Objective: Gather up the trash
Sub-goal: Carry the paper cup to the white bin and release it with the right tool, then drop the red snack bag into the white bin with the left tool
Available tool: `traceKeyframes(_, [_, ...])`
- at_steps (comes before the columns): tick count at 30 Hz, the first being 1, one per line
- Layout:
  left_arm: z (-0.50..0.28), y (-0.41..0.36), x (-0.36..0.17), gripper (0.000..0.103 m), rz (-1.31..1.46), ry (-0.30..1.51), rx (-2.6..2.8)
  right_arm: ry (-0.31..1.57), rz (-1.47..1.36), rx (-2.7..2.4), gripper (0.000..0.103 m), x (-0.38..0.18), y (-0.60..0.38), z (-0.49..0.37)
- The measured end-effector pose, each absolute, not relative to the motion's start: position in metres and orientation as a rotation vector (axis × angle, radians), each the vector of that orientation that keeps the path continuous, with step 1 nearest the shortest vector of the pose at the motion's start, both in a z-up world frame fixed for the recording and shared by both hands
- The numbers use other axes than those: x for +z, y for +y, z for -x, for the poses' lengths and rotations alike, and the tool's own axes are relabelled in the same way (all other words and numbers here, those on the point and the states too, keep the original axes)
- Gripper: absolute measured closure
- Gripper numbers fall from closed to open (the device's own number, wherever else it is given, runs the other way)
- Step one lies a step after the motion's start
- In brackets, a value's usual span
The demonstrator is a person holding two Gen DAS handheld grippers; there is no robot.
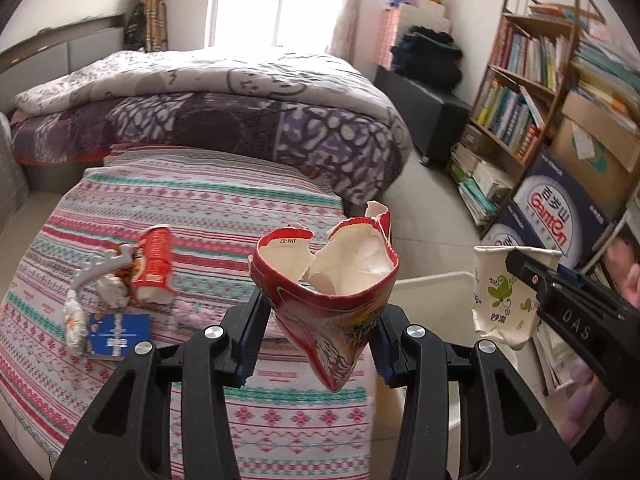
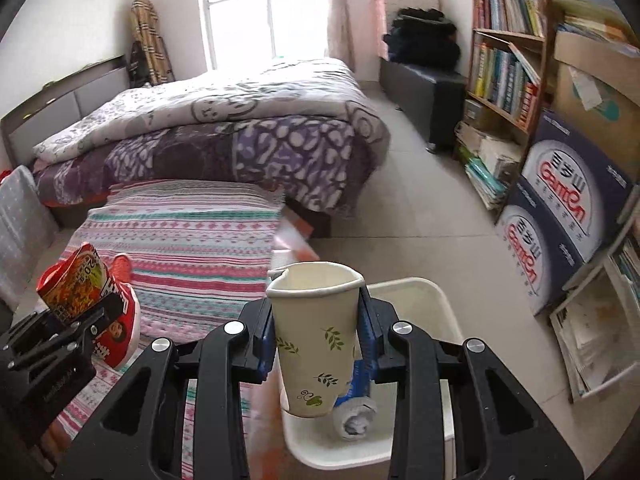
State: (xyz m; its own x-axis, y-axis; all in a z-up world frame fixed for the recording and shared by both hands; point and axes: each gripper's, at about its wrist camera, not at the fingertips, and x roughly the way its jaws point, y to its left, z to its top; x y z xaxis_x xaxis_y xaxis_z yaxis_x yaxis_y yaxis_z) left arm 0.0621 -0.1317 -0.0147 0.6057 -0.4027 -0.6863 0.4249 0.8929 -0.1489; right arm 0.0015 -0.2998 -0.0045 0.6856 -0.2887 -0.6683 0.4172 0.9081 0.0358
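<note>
The left tongs (image 1: 320, 320) are pinching a torn, crushed red noodle cup (image 1: 328, 280) across its flattened body, held clear above the striped tabletop (image 1: 224, 200); the right tongs (image 2: 316, 340) are pinching a white paper cup (image 2: 314, 336) with a leaf print by its upper wall, held above the white bin (image 2: 424, 292) that stands on the floor beside the tabletop. Both cups are thin, deformed paper, so either grip could slip if the walls buckle further; the red cup's ripped rim appears the weaker hold. The paper cup hangs over the near edge of the bin rather than its middle, judged from the right wrist view, so a release here risks striking the rim and falling to the floor. The red cup is still over the tabletop, short of the bin; release now would drop it back there. The two tongs work close together, as the left wrist view shows, and a collision near the opening could knock a cup loose. The bin already holds a blue wrapper (image 2: 358, 384). Remaining trash on the tabletop, a second red cup (image 1: 154, 264), crumpled paper (image 1: 114, 290) and a blue card (image 1: 118, 334), lies well apart from the bin.
</note>
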Motion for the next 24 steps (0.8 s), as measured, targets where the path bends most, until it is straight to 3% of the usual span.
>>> traceKeyframes(3, [-0.058, -0.147, -0.018, 0.058, -0.040, 0.790, -0.504, 0.720, -0.212, -0.440, 0.068, -0.007, -0.316, 0.007])
traceKeyframes(5, [-0.056, -0.159, -0.020, 0.058, -0.045, 0.793, -0.523, 0.715, -0.220, -0.478, 0.053, -0.007, -0.326, 0.013])
traceKeyframes(6, [-0.054, -0.163, -0.021, 0.058, -0.047, 0.795, -0.530, 0.709, -0.222, -0.499, 0.051, -0.007, -0.332, 0.017])
traceKeyframes(18, [-0.034, -0.225, -0.037, 0.057, -0.093, 0.816, -0.624, 0.688, -0.263, -0.622, 0.042, -0.004, -0.386, 0.054])
traceKeyframes(24, [-0.024, -0.249, -0.046, 0.057, -0.115, 0.828, -0.657, 0.673, -0.257, -0.673, 0.033, -0.003, -0.401, 0.067])
